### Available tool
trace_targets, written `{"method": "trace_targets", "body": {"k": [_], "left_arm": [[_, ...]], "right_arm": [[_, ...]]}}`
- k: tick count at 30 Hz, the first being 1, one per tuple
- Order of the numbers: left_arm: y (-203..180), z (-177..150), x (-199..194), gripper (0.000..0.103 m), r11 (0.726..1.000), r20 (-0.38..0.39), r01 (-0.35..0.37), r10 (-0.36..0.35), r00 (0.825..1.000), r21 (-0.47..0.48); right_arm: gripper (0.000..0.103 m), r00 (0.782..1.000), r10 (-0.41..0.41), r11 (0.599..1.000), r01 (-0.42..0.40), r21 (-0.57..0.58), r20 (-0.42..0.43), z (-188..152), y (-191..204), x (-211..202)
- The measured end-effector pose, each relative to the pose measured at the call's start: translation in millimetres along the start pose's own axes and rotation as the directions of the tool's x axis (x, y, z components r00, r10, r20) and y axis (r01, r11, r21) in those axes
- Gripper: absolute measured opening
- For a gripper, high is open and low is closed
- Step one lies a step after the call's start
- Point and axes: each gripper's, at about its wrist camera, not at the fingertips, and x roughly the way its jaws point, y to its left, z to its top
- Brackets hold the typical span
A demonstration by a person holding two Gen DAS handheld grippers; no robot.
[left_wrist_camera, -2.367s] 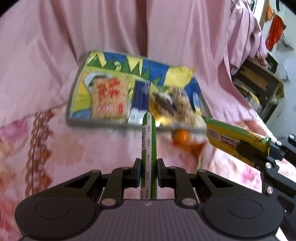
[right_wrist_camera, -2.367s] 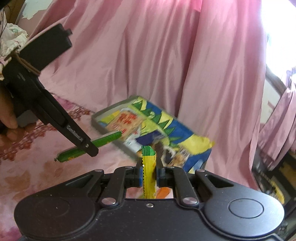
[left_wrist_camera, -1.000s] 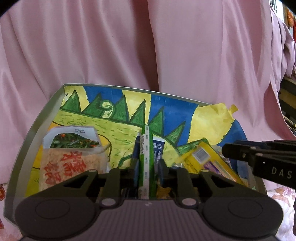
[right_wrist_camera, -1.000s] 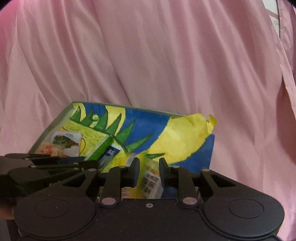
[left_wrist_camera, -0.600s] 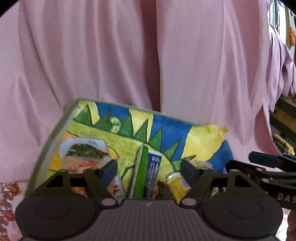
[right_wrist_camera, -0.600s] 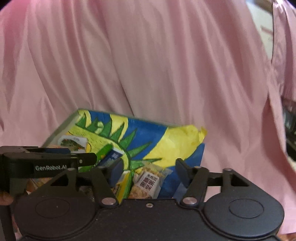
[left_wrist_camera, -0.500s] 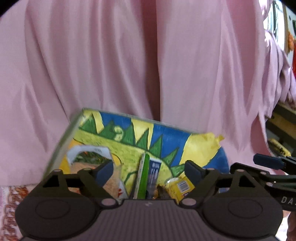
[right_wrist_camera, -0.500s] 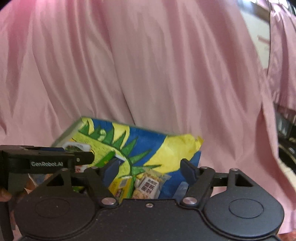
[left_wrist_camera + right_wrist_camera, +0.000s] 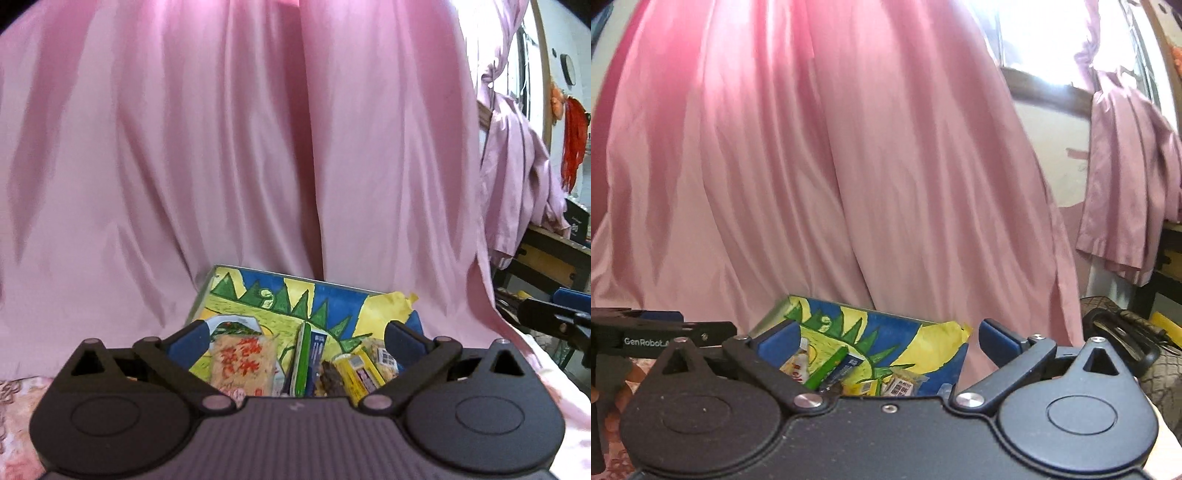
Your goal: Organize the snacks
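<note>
All the snacks sit in the tray (image 9: 207, 291), the landmark here. The green stick (image 9: 301, 363) lies mid-tray with its long axis running front to back, a blue pack (image 9: 317, 349) touching its right side, the yellow bar (image 9: 356, 373) further right and the orange bag (image 9: 242, 363) on its left. The left gripper (image 9: 295, 338) hangs just in front of the tray's near edge, jaws wide apart and empty, so it's nearest the stick. The right gripper (image 9: 886, 338) hovers near the tray's right end, also spread and empty.
</note>
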Motion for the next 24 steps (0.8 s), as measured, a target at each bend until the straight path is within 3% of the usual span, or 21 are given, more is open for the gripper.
{"method": "trace_targets", "body": {"k": [10, 15, 24], "left_arm": [[-0.4, -21.5, -97.8, 0.103, 0.999, 0.040, -0.043, 0.041, 0.998, 0.033], [0.5, -41.1, -139.2, 0.103, 0.996, 0.004, -0.081, 0.081, 0.997, 0.025], [-9.1, -88.7, -196.6, 0.103, 0.989, -0.068, -0.099, 0.106, 0.992, 0.108]], "right_arm": [[0.102, 1.000, -0.012, 1.000, 0.011, 0.021, 0.019, -16.5, 19.9, -90.5], [0.102, 1.000, 0.001, 0.999, 0.000, 0.044, -0.008, -34.0, 31.8, -131.1], [0.102, 0.997, -0.024, 0.997, 0.030, 0.073, -0.078, -80.8, 53.6, -192.6]]}}
